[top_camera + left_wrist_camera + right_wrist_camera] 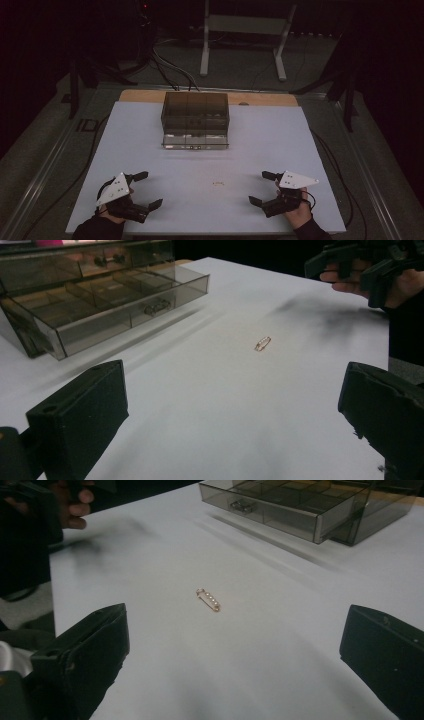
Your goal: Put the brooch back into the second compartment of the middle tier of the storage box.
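While both hands are resting at the near edge of the white table (150, 150), a small gold pin set with a row of pale beads (208, 600) is lying flat on the bare surface, alone and untouched. Taking that pin as the landmark, the left gripper (148, 189) is sitting well off to its left, and the right gripper (262, 188) is sitting off to its right, a little nearer; the pin is lying roughly between the two, slightly farther from the person than either. Both grippers are pointing inward toward it.

In the left gripper view the two black jaws are standing wide apart with nothing between them, and the pin (262, 343) is showing ahead on the table, clear of both jaws. In the right gripper view the jaws are likewise spread wide and holding nothing, with the pin lying ahead of the gap and not in contact with either jaw.

Beyond the pin, toward the far side of the table, a smoke-tinted clear plastic drawer organizer (195, 111) is standing with its lower drawer (195, 140) pulled out toward the pin. That drawer is divided into compartments, and at least one small metallic item is lying in one of them, too small to identify. The pin is well apart from the drawer's front.
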The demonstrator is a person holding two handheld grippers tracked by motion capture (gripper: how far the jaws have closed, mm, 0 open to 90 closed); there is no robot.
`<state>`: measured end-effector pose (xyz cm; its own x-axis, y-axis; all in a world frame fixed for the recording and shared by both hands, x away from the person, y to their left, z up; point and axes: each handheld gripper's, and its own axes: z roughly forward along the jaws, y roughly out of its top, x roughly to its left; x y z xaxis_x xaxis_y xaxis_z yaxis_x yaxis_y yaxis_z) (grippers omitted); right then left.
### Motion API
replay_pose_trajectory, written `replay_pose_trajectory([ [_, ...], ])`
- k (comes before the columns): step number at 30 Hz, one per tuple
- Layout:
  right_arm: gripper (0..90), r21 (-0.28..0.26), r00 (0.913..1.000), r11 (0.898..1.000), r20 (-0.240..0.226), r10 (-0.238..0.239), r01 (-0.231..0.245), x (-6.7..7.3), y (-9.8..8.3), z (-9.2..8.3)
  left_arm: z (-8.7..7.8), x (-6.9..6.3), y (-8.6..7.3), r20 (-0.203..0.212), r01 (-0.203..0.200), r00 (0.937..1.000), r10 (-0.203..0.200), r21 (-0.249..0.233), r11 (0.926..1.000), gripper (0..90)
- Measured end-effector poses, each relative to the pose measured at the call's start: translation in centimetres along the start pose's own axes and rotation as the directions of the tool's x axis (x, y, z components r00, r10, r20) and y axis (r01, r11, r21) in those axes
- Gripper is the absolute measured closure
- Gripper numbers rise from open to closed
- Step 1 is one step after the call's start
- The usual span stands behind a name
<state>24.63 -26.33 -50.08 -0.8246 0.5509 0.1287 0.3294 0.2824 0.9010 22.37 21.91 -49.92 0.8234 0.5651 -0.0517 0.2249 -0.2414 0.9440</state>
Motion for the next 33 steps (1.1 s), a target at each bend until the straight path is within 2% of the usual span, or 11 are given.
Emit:
replay_pose_trajectory([
  [4,0.0,-0.003,0.9994,1.000,0.035,-0.005,0.005,0.0,0.5,-0.1,0.0,0.0,0.0,0.000,0.000,1.0000,0.000,0.000,1.0000,0.3],
  [10,0.0,-0.018,0.9996,1.000,0.024,0.016,-0.016,-0.2,1.4,-0.3,0.1,0.0,0.0,0.000,-0.001,1.0000,0.001,0.004,1.0000,0.3],
  [14,0.0,-0.036,0.9994,0.999,0.019,0.028,-0.027,-0.2,2.0,-0.6,0.0,0.1,0.1,-0.002,0.005,1.0000,-0.005,-0.009,0.9999,0.3],
  [24,0.0,-0.062,0.9993,0.998,0.037,0.001,0.001,-0.4,4.1,-0.4,0.0,0.1,0.1,-0.002,0.009,1.0000,-0.009,-0.007,0.9999,0.3],
  [29,0.0,-0.071,0.9996,0.997,0.029,-0.005,0.007,-0.5,4.8,-0.1,0.0,0.1,0.1,-0.004,0.008,1.0000,-0.008,-0.004,1.0000,0.3],
  [33,0.0,-0.069,1.0000,0.998,0.003,-0.005,0.006,-0.4,5.4,0.5,0.0,0.1,0.0,-0.004,0.011,0.9999,-0.011,-0.006,0.9999,0.3],
])
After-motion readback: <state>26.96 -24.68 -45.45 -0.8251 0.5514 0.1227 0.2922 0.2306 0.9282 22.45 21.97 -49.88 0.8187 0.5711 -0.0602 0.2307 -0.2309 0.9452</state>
